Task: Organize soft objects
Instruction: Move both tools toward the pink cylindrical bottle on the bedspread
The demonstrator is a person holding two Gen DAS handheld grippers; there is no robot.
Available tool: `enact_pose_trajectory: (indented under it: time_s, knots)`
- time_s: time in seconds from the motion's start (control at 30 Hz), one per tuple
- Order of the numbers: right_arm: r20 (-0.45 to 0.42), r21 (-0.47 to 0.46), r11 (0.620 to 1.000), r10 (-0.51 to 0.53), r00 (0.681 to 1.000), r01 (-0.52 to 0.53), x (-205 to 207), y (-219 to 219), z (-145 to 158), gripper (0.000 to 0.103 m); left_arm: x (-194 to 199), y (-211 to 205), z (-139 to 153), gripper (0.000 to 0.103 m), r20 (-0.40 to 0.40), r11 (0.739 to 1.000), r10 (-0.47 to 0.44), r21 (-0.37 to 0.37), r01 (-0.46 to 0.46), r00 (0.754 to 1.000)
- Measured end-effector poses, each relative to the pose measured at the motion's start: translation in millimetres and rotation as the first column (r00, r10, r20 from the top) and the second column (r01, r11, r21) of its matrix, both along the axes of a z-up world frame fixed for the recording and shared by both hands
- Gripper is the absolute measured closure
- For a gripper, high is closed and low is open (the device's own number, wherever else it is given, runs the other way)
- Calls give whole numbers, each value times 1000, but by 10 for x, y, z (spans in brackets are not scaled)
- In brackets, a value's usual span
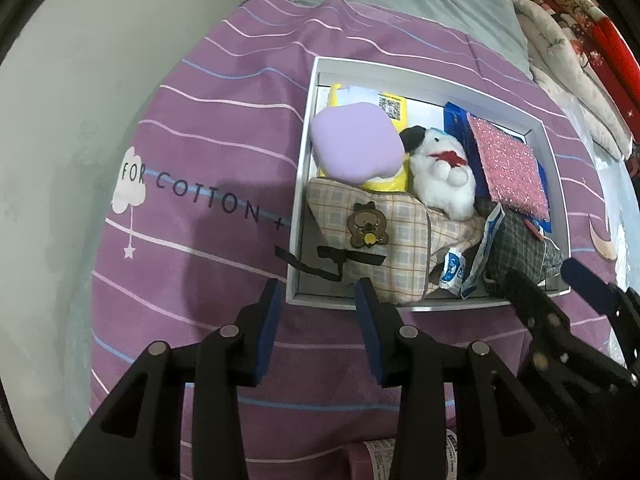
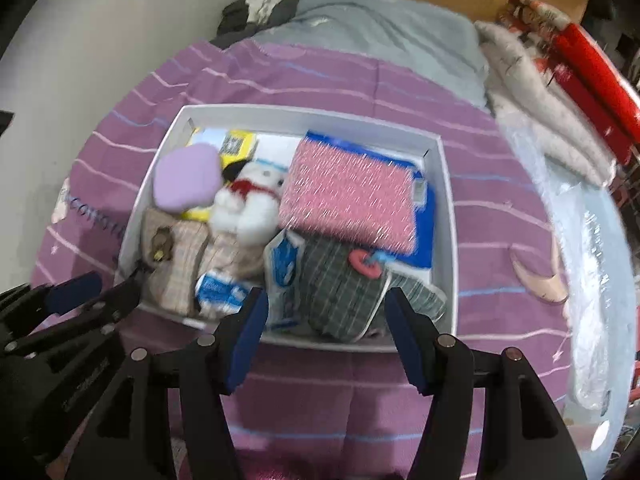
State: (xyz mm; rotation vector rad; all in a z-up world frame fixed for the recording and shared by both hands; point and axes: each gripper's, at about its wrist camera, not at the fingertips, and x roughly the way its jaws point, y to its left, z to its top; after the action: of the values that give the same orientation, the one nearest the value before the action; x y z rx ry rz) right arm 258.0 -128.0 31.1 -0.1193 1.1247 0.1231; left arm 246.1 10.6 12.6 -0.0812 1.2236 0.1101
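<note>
A white box (image 1: pixel 304 168) (image 2: pixel 446 200) lies on a purple striped bedsheet (image 1: pixel 224 128). It holds a lilac pad (image 1: pixel 356 142) (image 2: pixel 188 178), a white plush dog (image 1: pixel 440 172) (image 2: pixel 250 204), a beige checked pouch with a bear badge (image 1: pixel 372 236) (image 2: pixel 176 256), a pink glitter pouch (image 1: pixel 508 168) (image 2: pixel 352 200), a grey checked pouch (image 1: pixel 520 248) (image 2: pixel 344 288) and tissue packs (image 1: pixel 454 270) (image 2: pixel 220 292). My left gripper (image 1: pixel 320 300) is open and empty at the box's near rim. My right gripper (image 2: pixel 326 308) is open and empty over the near rim, by the grey pouch.
A grey blanket (image 2: pixel 380 28) covers the far end of the bed. A pale quilt (image 2: pixel 532 112) and red patterned fabric (image 2: pixel 588 68) lie at the right. Clear plastic wrap (image 2: pixel 592 248) sits at the right edge. A wall (image 1: pixel 80 80) is on the left.
</note>
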Motion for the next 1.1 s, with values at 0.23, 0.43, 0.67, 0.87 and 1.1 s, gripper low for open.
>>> enact_pose_trajectory:
  time_s: [0.23,0.43,0.67,0.87,1.1]
  knots:
    - [-51,98,995,25,998,-20,-177,-106,164,42,3,-63,19,63,4,1000,-27,3,27,1000]
    - [-101,73,996,49,994,-41,-318,-136,195,42,-9,-173,-4,63,-33,997,-76,-4,76,997]
    - [-207,28,999,48,977,-44,-308,-211,44,42,-80,-248,96,63,-51,993,-110,-36,109,993]
    - [-20,-31,998,60,998,-61,-708,-205,232,42,-562,-297,428,63,145,981,-192,32,189,971]
    - [488,72,997,-41,872,7,-1817,-306,221,32,-1429,-234,292,63,457,994,-94,86,61,885]
